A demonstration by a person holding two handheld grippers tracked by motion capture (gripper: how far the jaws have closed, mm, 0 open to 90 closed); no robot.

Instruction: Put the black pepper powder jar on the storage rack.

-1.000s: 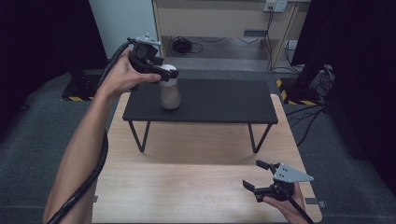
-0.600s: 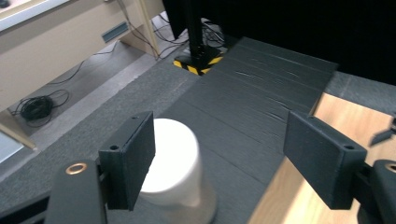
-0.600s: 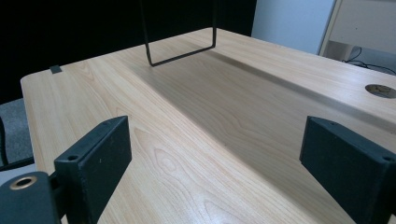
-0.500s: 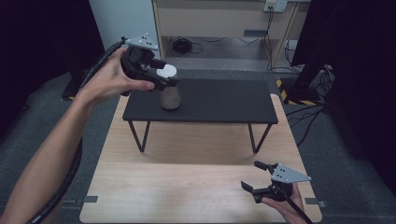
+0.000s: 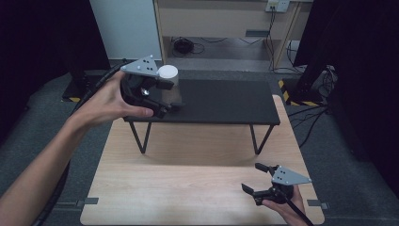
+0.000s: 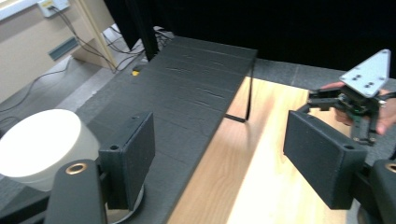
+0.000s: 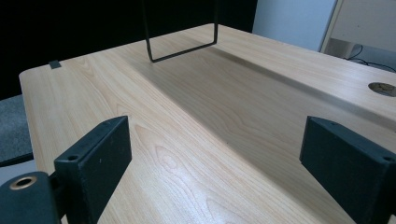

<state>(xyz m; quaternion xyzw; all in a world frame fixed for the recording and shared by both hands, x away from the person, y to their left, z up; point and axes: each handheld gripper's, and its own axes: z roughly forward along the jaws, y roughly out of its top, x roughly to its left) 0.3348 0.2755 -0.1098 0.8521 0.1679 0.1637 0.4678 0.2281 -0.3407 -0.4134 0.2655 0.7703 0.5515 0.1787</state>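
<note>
A: Holding your left gripper [image 5: 157, 96] at the left end of the black raised shelf [image 5: 226, 101], jaws spread, you have the white-capped jar [image 6: 44, 140] just outside one pad, ungripped.

B: The risk?

A: A sideways nudge could knock it off that end. Your right gripper [image 5: 263, 181], also spread, idles on the wooden table [image 5: 188, 183] below the shelf.

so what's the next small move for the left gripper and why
Probably slide the left gripper sideways toward the white jar on the black shelf: its jaws are open, but the jar sits outside one pad, not between them.
</note>
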